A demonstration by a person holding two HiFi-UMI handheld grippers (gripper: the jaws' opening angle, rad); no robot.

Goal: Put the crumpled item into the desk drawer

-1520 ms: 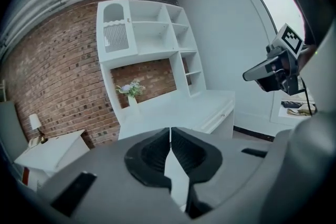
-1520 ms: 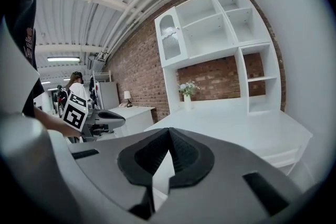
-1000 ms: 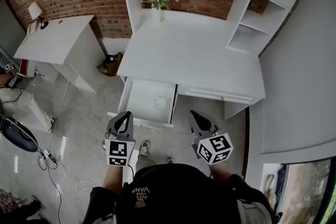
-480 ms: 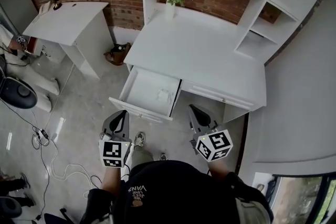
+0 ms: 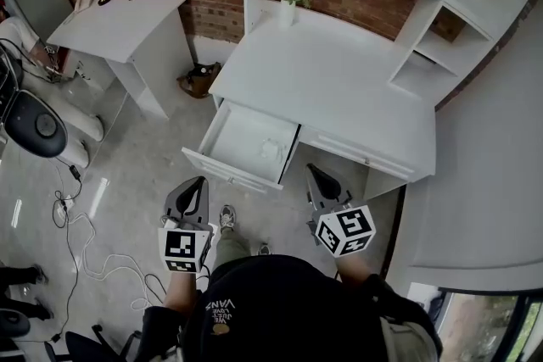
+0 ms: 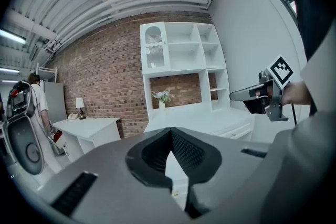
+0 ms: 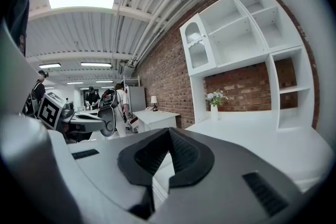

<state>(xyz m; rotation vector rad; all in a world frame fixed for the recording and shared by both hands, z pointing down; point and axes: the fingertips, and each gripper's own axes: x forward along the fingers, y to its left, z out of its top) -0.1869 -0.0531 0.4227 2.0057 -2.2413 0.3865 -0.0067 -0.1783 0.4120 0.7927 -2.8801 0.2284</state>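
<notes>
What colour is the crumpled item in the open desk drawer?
The crumpled item is white, like the drawer; best seen in the head view.

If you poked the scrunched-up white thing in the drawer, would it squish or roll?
The crumpled item probably squishes: its surface looks creased and lumpy. It likely feels light, like paper. Rolling seems unlikely, given its uneven shape.

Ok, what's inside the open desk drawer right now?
One crumpled white item lies in the drawer, near its right side. The visible floor holds nothing else; any part under the desktop is covered.
</notes>
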